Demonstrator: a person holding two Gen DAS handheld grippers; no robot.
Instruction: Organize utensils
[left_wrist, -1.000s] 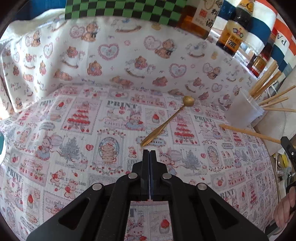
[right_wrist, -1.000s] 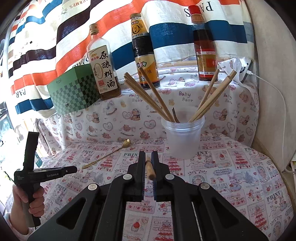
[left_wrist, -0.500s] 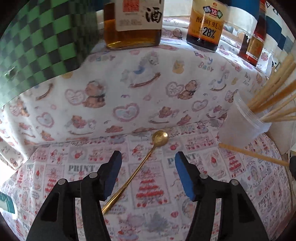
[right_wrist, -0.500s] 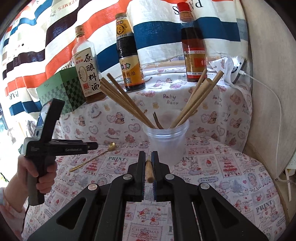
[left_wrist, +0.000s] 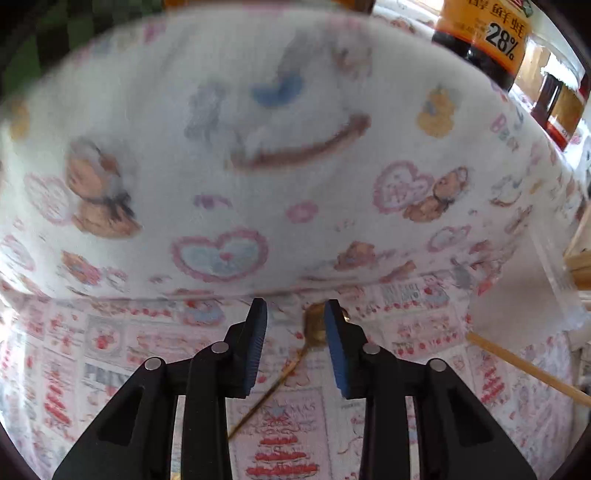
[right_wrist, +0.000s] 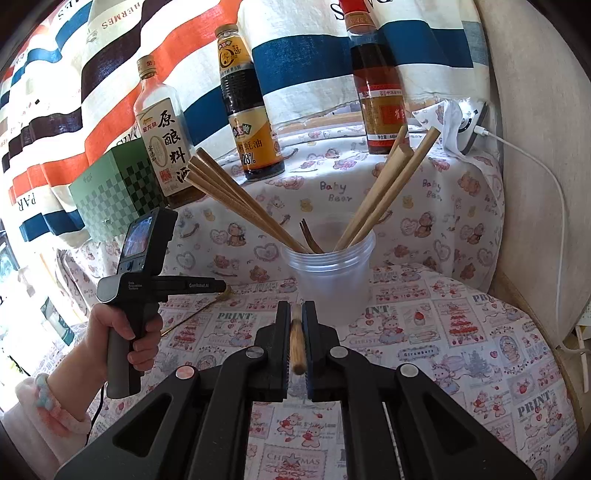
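A gold spoon (left_wrist: 314, 326) lies on the printed tablecloth (left_wrist: 110, 350), its thin handle running down and left. My left gripper (left_wrist: 294, 310) straddles the spoon's bowl. Its jaws are closing, with the bowl just beside the right pad (left_wrist: 334, 354) and a gap to the left pad. In the right wrist view a hand holds that left gripper (right_wrist: 221, 286) over the spoon (right_wrist: 226, 293). My right gripper (right_wrist: 295, 310) is shut on a wooden chopstick (right_wrist: 297, 343), just in front of the clear plastic cup (right_wrist: 332, 280) holding several chopsticks (right_wrist: 236, 199).
Behind the cup rises a ledge draped in bear-print cloth (right_wrist: 332, 192). On it stand three sauce bottles (right_wrist: 251, 110) and a green checkered box (right_wrist: 118, 192). A white charger (right_wrist: 469, 125) with its cable sits at the right, next to a pale wall (right_wrist: 535, 184).
My left gripper has moved forward along the spoon to its bowl, opened wide, then narrowed around it. The right gripper has edged slightly toward the cup, still holding the chopstick.
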